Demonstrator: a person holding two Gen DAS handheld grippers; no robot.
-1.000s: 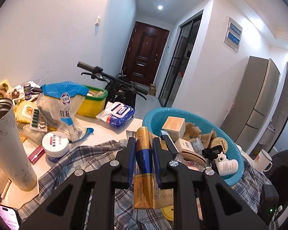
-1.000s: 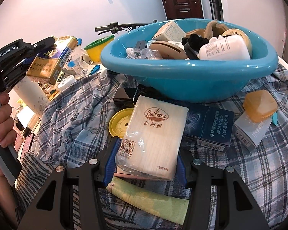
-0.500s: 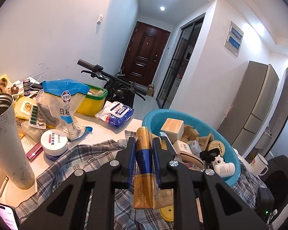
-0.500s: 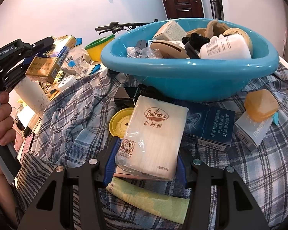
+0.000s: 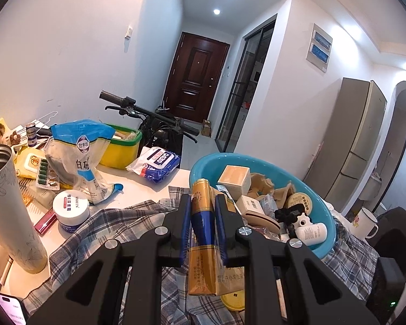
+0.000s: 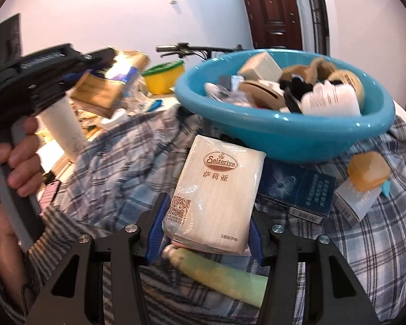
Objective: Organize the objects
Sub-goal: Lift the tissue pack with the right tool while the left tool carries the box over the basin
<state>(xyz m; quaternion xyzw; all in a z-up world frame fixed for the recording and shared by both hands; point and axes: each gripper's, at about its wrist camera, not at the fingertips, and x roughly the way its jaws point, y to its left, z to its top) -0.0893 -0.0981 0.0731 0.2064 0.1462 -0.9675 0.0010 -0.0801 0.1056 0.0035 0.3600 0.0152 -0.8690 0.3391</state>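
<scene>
My left gripper [image 5: 202, 203] is shut on a gold and blue carton [image 5: 203, 233] and holds it above the plaid cloth, just left of the blue basin [image 5: 200, 166], which is full of small boxes and jars. The same gripper and carton [image 6: 105, 86] show blurred at the left of the right wrist view. My right gripper [image 6: 204, 211] is shut on a white Saizeriya tissue pack [image 6: 216, 189] and holds it in front of the basin [image 6: 284, 132].
A plaid cloth [image 6: 116, 168] covers the table. On it lie a dark blue box [image 6: 297, 189], an orange lidded box [image 6: 368, 172], a green cloth [image 6: 224, 276] and a yellow lid [image 5: 232, 300]. A tall steel tumbler [image 5: 10, 211], white jar [image 5: 70, 211], snack bags and yellow tub [image 5: 121, 149] stand at left.
The right gripper has lifted the tissue pack and moved nearer the basin. The left gripper with the carton has risen and is moving, blurred in the right view.
</scene>
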